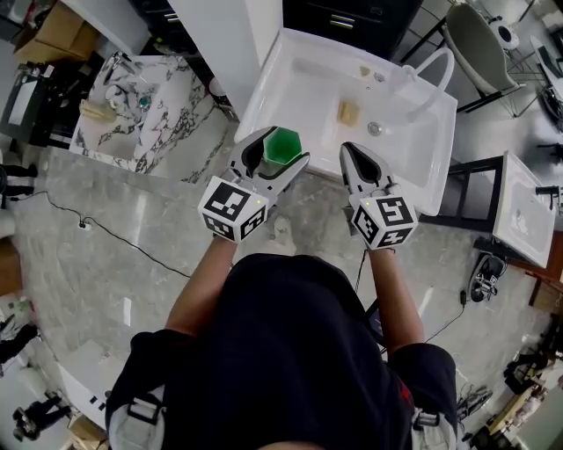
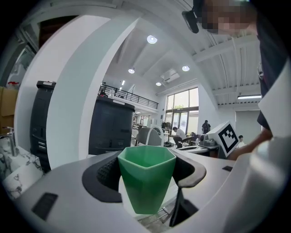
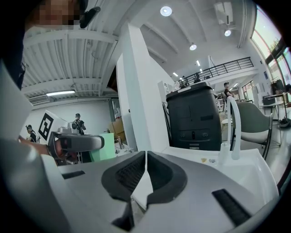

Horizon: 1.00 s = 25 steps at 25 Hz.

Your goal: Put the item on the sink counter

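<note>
A green faceted cup (image 1: pixel 282 145) stands upright between the jaws of my left gripper (image 1: pixel 275 151), which is shut on it; in the left gripper view the cup (image 2: pixel 146 182) fills the gap between the black pads. My right gripper (image 1: pixel 364 161) is beside it, shut with its pads touching and nothing held (image 3: pixel 144 175). Both hover at the near edge of the white sink counter (image 1: pixel 290 92), whose basin holds a small tan block (image 1: pixel 348 112) and a drain (image 1: pixel 375 128). A white curved faucet (image 1: pixel 431 75) rises at the basin's right.
A marble-patterned counter (image 1: pixel 167 114) with a faucet stands to the left. A white pillar (image 1: pixel 229 35) and a dark cabinet (image 1: pixel 352 18) are behind the sink. A second white basin (image 1: pixel 523 211) is at the right. A cable (image 1: pixel 106 230) runs over the grey floor.
</note>
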{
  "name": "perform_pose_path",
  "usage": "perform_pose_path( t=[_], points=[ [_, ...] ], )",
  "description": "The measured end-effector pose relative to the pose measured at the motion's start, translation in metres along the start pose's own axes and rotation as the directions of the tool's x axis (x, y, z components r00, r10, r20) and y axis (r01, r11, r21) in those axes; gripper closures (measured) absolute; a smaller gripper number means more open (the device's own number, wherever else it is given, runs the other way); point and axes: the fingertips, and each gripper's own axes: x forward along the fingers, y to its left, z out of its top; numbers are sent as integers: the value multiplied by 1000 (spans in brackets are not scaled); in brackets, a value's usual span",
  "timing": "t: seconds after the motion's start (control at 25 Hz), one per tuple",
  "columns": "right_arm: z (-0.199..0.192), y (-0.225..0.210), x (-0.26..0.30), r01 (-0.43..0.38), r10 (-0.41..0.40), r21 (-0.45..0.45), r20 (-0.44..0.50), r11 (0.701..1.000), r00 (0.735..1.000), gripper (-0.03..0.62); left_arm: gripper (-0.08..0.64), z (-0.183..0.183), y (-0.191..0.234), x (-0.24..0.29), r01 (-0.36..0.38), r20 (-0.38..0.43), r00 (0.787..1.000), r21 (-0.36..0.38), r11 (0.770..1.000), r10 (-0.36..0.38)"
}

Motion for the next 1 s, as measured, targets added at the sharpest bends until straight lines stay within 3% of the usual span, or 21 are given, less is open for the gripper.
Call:
perform_pose_path(
  t=[0.4, 1.0],
  points=[
    [6, 2, 31, 35, -36, -32, -20, 999, 999, 552, 242, -5, 36, 2, 44, 13, 999, -49, 998, -43],
    [-9, -8, 31, 61, -63, -25, -48, 998, 997, 552, 242, -12, 33, 11, 82, -8, 997, -34, 996, -83]
  ],
)
